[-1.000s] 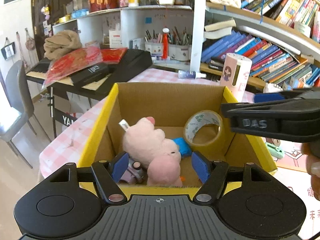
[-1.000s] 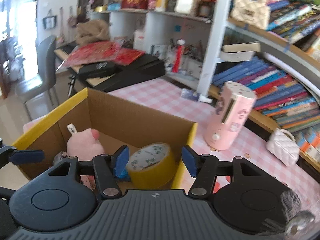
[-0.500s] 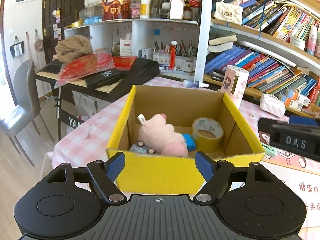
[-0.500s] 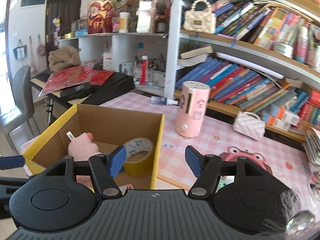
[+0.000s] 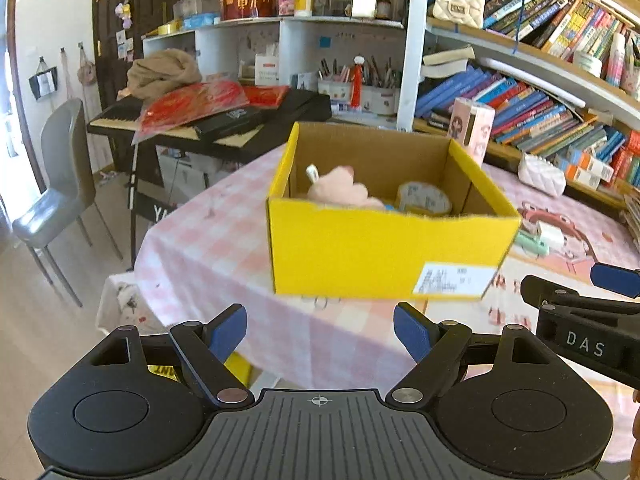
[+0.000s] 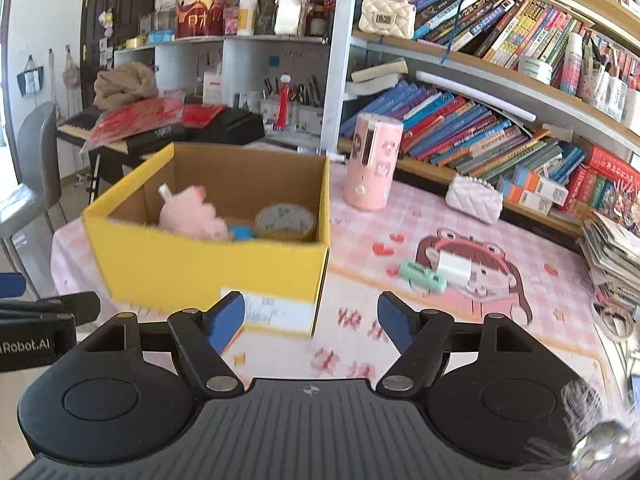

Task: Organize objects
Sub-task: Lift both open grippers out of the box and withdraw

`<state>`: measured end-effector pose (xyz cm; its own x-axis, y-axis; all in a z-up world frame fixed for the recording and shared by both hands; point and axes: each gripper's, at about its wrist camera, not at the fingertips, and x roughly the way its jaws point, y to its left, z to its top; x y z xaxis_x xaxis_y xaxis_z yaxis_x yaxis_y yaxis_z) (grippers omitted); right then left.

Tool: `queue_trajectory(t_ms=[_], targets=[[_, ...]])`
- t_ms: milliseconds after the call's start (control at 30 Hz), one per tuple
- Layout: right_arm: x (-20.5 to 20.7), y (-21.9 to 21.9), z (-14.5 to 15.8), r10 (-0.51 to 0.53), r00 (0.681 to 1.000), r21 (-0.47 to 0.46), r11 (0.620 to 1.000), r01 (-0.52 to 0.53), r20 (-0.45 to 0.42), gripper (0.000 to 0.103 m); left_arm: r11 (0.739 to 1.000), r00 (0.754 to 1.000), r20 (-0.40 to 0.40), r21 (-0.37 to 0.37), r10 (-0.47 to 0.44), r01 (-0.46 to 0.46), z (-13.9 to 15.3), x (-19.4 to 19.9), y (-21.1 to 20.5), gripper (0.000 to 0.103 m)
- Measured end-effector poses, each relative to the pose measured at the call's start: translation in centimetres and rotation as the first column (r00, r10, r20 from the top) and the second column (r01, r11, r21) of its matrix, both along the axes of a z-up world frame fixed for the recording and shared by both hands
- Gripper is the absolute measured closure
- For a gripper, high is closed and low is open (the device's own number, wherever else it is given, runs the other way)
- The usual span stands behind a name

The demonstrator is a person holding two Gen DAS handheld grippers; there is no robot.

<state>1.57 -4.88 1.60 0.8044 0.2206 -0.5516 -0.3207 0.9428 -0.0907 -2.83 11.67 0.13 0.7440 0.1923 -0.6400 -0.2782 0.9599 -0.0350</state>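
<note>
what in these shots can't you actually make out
- Shipping label on the yellow box: text blurred in both views.
- Blue item in the box: mostly hidden behind the pink plush and front wall.
- Tape roll: lower part hidden by the front wall, left wrist view.
- Book titles: too small.

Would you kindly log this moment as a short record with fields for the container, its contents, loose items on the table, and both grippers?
container: yellow cardboard box, open top, on the pink checked tablecloth
contents: pink plush toy, roll of tape, small blue item
loose items: green comb and white charger, right of the box
nearby: pink cylinder behind the box
left gripper: open, empty, short of the box
right gripper: open, empty
</note>
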Motion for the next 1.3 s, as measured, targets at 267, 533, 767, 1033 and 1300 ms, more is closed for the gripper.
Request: queue_trajectory(t_ms=[267,533,767,1033,1300], targets=[[-3.3,-0.6,-1.2,-0.038,0.999,0.004,0.999,0.038,-0.031,0.027,0.998,0.997,-0.042,0.018,-0.057,0.058,-0.6,-2.3,-0.9,0.020],[-5.7,-2.2,-1.6,-0.110,0.993,0.005,0.994,0.110,-0.048,0.024,0.991,0.990,-0.050,0.009,-0.132,0.132,-0.9,-3.3,-2.3,0.019],[-6.6,-4.2,-1.5,-0.194,0.980,0.000,0.981,0.195,-0.052,0.021,0.978,0.977,-0.047,0.004,-0.206,0.206,-0.8,-2.9,-3.9,0.019],[-6.8,-5.8,-1.3,-0.255,0.966,-0.015,0.967,0.255,-0.043,0.021,0.965,0.965,-0.037,-0.006,-0.261,0.261,-0.7,-1.9,-5.4,0.019],[-6.2,-7.8,-1.3,-0.311,0.949,-0.023,0.950,0.311,-0.041,0.020,0.948,0.947,-0.032,-0.005,-0.319,0.319,-0.8,-0.2,-7.5,0.019]])
